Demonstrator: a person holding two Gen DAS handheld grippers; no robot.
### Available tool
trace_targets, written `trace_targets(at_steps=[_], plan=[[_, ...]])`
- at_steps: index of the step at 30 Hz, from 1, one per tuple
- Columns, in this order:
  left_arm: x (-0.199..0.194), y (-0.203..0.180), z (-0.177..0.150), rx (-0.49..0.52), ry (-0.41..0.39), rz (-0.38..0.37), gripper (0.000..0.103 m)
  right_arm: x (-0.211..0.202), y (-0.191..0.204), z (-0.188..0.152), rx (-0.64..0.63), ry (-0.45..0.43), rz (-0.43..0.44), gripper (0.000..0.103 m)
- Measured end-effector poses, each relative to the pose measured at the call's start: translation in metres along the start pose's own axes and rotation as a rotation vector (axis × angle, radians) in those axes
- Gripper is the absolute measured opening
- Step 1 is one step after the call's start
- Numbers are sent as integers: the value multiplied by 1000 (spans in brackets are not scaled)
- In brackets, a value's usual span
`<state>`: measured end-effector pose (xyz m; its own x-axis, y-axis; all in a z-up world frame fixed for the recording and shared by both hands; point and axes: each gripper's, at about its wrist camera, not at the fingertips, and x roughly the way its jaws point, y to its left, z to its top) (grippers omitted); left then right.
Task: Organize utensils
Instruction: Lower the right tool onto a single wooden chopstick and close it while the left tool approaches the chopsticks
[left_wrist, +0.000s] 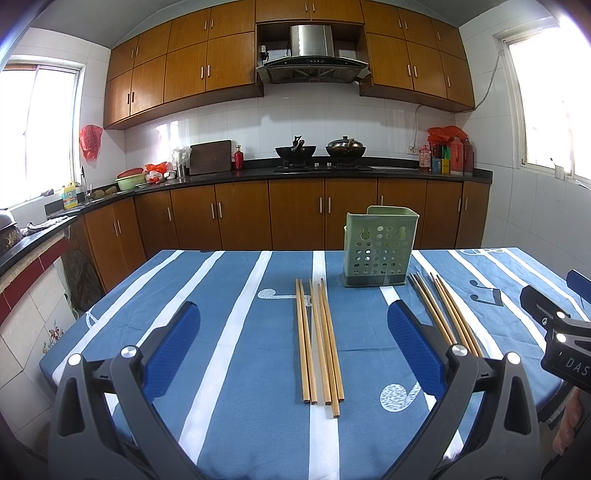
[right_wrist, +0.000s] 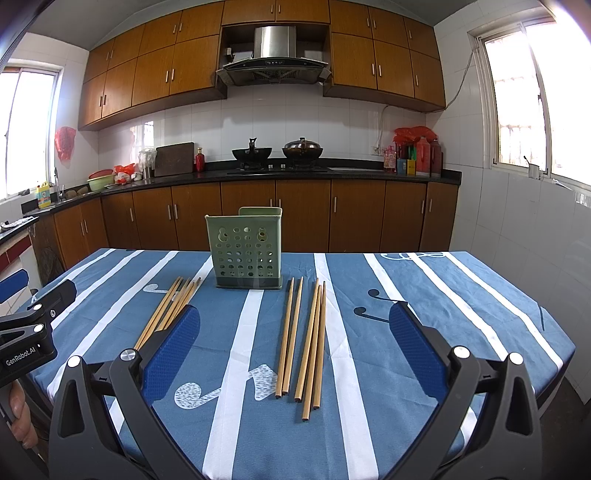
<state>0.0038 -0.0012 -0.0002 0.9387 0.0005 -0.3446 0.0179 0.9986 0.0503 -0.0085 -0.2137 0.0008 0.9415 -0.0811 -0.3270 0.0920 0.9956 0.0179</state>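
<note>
While nothing is gripped: both tongs gape wide, left tongs (left_wrist: 293, 347) and right tongs (right_wrist: 295, 347) hovering over the counter.
Chopsticks: one bundle of thin bamboo chopsticks (left_wrist: 319, 343) lies loose between the left tongs' pads; a second bundle (right_wrist: 303, 343) between the right's.
Holder: pale green perforated plastic caddy (right_wrist: 245, 251) stands beyond both.
Risk: round sticks could roll or splay; pinching several might drop one.
Surface: blue-and-white striped cloth (right_wrist: 424, 295) may bunch.
Room: wood-cabinet kitchen, stove behind.

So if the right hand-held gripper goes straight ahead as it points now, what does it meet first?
Probably the chopsticks lying between its open jaws on the tablecloth; the green holder stands further back, left of that line. Depth is unclear.
</note>
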Motion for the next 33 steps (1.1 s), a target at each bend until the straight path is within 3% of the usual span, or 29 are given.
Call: trace_targets(at_steps=[11, 15, 20, 22, 24, 25, 27, 30, 33], plan=[[5, -3, -2, -3, 14, 6, 99, 4, -1, -2, 8, 20, 2, 101], [16, 4, -9, -3, 52, 34, 99, 17, -12, -5, 59, 76, 1, 101], [46, 18, -19, -44, 155, 63, 99, 46, -39, -11, 141, 164, -54, 100], [56, 28, -20, -73, 194, 64, 99, 61, -48, -13, 155, 216, -84, 92], [65, 36, -21, -98, 232, 61, 99, 78, -53, -16, 156, 285, -92, 72], [69, 40, -23, -112, 251, 52, 99, 88, -54, -18, 159, 321, -88, 68], [77, 46, -25, -127, 280, 44, 99, 106, -59, -24, 178, 394, -66, 50], [89, 50, -28, -128, 310, 50, 98, 126, -60, -32, 197, 467, -31, 37], [95, 54, -33, -127, 334, 49, 87, 140, -57, -37, 187, 510, -7, 28]])
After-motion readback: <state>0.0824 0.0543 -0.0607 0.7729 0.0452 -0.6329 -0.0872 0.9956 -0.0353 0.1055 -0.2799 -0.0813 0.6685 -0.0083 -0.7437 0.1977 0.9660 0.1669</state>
